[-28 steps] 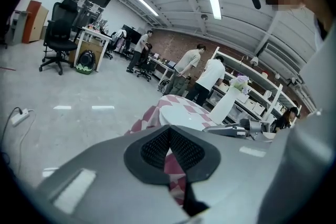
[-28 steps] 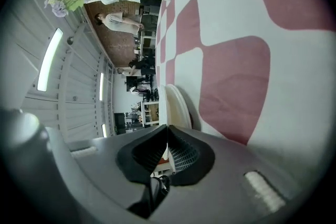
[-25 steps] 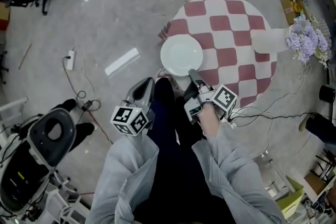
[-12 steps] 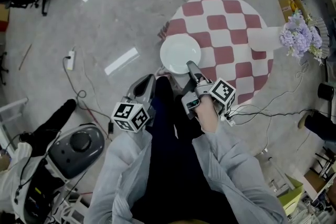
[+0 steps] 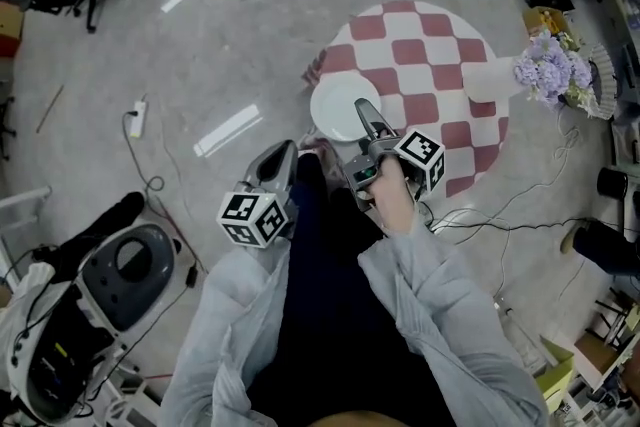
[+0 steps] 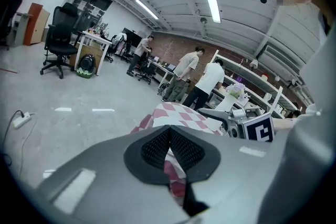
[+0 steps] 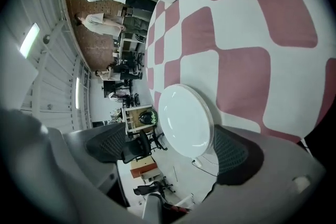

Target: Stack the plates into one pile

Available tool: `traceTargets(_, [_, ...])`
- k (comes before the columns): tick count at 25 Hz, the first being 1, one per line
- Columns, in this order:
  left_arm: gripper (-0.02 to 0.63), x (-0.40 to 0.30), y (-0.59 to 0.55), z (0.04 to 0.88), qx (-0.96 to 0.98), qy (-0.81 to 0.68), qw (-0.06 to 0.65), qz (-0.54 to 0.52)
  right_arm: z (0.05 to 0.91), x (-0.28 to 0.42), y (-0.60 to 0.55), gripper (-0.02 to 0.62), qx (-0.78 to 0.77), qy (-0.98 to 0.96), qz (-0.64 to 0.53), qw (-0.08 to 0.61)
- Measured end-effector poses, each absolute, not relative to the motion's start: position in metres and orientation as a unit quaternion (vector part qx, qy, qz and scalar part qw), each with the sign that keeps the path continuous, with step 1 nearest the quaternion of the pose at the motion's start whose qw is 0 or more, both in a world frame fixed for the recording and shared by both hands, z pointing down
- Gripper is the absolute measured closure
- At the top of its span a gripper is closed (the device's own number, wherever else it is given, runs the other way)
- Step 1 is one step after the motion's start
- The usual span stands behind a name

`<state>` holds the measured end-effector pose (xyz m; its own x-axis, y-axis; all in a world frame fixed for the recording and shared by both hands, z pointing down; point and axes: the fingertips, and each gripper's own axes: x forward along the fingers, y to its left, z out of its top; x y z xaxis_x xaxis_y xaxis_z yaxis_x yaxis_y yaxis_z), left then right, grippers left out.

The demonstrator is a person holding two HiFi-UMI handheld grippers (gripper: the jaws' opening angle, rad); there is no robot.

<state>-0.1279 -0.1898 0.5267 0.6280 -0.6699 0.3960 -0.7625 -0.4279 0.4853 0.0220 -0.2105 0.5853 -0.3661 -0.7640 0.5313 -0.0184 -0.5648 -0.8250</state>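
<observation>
The right gripper's dark ribbed fingers are opening wide, either side of a glossy round white plate, and neither pad presses it. The left gripper's fingers are pressed together on nothing, held short of the plate. The plate lies flat at the near edge of a round table under a red-and-white checked cloth. How many plates lie in it cannot be told. It looks stiff, smooth, slippery and breakable, with some weight, so the overhanging rim is the likely place to pinch. Beyond the plate stands a white vase of purple flowers. Around the table is shiny grey floor with cables.
</observation>
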Motion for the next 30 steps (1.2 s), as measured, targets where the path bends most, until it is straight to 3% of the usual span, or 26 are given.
traceTargets(12, [0.594, -0.120, -0.174, 0.510, 0.859, -0.401, 0.304, 0.089, 0.550, 0.013, -0.171, 0.011, -0.444, 0.470, -0.720, 0.253])
traceTargets(18, [0.594, -0.095, -0.180, 0.470, 0.887, -0.368, 0.268, 0.077, 0.496, 0.033, -0.149, 0.014, -0.434, 0.587, -0.640, 0.239])
traceTargets(26, [0.594, -0.059, -0.172, 0.406, 0.923, -0.312, 0.222, 0.047, 0.439, 0.106, -0.126, 0.090, -0.571, 0.684, -0.435, 0.131])
traceTargets(30, [0.594, -0.044, -0.168, 0.387, 0.934, -0.293, 0.199, 0.048, 0.400, 0.132, -0.115, 0.144, -0.615, 0.702, -0.341, 0.113])
